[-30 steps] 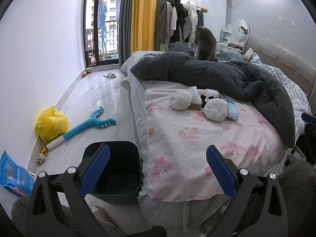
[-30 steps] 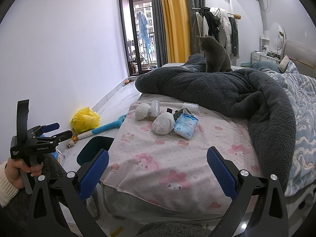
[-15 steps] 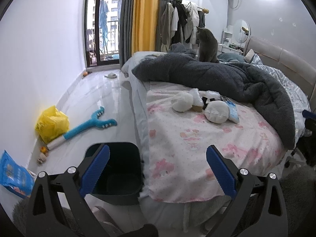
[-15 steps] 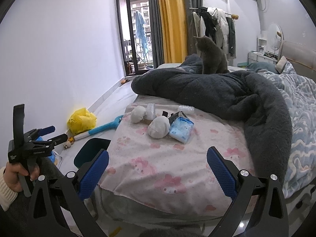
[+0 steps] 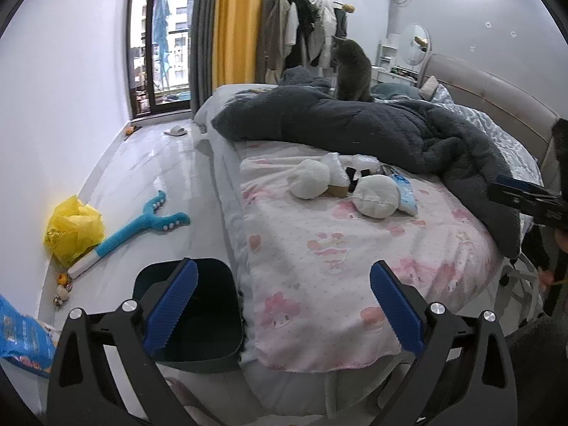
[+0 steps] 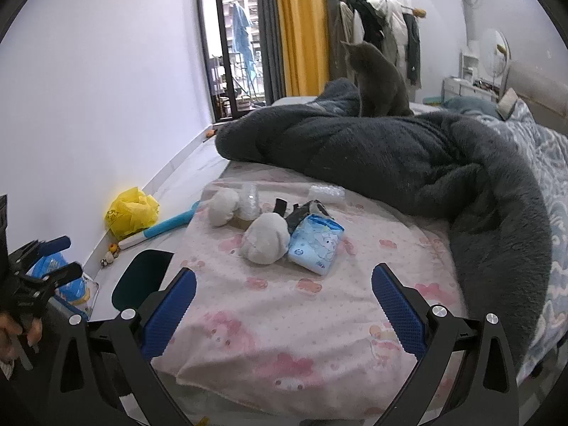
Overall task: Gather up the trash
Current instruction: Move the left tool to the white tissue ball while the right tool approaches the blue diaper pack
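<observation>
A heap of trash lies on the pink sheet of the bed: two crumpled white wads (image 6: pixel 265 241) (image 5: pixel 377 196), a light blue tissue pack (image 6: pixel 315 245), a clear plastic cup (image 6: pixel 250 201), a dark wrapper (image 6: pixel 305 211) and clear film (image 6: pixel 326 191). A dark bin (image 5: pixel 193 312) stands on the floor against the bed's left side. My left gripper (image 5: pixel 282 305) hangs open over the bin and the bed's edge, holding nothing. My right gripper (image 6: pixel 284 310) is open above the sheet, short of the heap. The left gripper (image 6: pixel 39 277) also shows at the right wrist view's left edge, held by a hand.
A grey cat (image 6: pixel 380 81) sits on the dark fluffy blanket (image 6: pixel 408 159) behind the heap. On the floor lie a yellow bag (image 5: pixel 72 229), a blue toy (image 5: pixel 142 225) and a blue packet (image 5: pixel 21 337) by the wall. Clothes rack and balcony door stand at the back.
Both grippers have moved forward toward the bed; the heap looks nearer in the right wrist view. Both stay open. Nothing on the bed has shifted.
</observation>
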Demonstrator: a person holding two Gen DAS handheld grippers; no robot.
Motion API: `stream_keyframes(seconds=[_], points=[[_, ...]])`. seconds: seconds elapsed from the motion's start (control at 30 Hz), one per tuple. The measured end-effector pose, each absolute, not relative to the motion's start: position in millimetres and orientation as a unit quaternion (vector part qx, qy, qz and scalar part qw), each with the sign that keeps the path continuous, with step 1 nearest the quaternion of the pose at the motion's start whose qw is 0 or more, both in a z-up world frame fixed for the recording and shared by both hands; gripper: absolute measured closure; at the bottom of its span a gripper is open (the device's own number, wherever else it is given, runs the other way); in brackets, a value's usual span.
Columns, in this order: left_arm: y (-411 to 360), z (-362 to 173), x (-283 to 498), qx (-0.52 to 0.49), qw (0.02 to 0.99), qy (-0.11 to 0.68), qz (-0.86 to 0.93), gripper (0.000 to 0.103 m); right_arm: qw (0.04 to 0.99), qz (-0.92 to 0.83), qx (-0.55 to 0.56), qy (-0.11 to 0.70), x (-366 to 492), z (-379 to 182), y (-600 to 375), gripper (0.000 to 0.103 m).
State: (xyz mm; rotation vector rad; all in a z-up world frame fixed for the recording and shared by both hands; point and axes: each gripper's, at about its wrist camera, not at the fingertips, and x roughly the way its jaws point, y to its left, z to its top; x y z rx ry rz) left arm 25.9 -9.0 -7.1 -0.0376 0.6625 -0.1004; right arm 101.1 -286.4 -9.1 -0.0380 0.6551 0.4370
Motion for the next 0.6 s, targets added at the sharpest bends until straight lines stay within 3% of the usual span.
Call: stream_keyframes(seconds=[0.13, 0.27, 0.6], points=[[-21.2, -7.6, 41.7, 0.002, 0.940, 0.331, -0.083, 0.004, 0.919, 0.214, 0.006, 0.331, 121.3, -18.7, -287.9, 0.004], [-29.0, -11.2, 62.5, 0.017, 0.932, 0.340, -0.120, 0.005, 0.914, 0.207, 0.035, 0.347, 143.4, -34.8, -292.8, 0.014], [-50.4, -21.5, 108.8, 0.029, 0.916, 0.348, -0.197, 0.005, 0.900, 0.193, 0.091, 0.380, 183.6, -62.8, -303.2, 0.016]])
